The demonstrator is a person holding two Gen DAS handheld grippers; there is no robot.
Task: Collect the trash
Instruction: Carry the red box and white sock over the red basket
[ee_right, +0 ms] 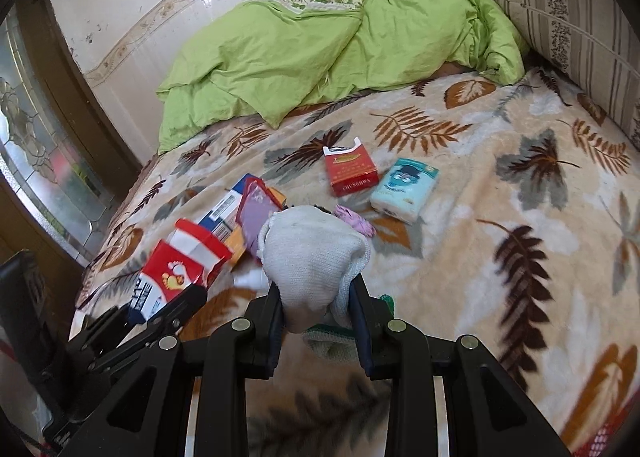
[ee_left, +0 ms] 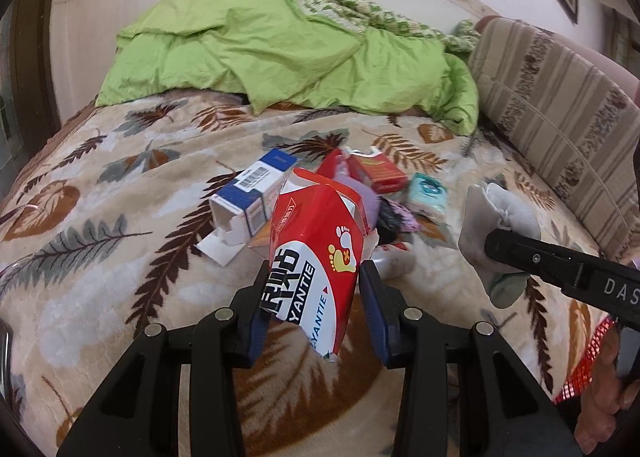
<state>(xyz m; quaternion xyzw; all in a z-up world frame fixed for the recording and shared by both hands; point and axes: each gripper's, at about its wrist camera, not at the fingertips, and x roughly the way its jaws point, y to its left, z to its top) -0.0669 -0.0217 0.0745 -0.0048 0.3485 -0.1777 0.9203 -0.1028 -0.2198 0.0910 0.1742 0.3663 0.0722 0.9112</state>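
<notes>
Left gripper [ee_left: 314, 297] pinches red box [ee_left: 316, 241] upright (torn end down).

Both wrist views angled down, close over the bed [ee_left: 100, 185], sharing its litter

The torn red-and-white cardboard box [ee_left: 316, 257] reads "YANTIE" twice beside bold black characters I cannot make out. The red cigarette pack [ee_right: 351, 171] bears "CHUNGHWA". The black arm of the right tongs [ee_left: 560, 269] shows "DAS", cut off at the picture's edge.
</notes>
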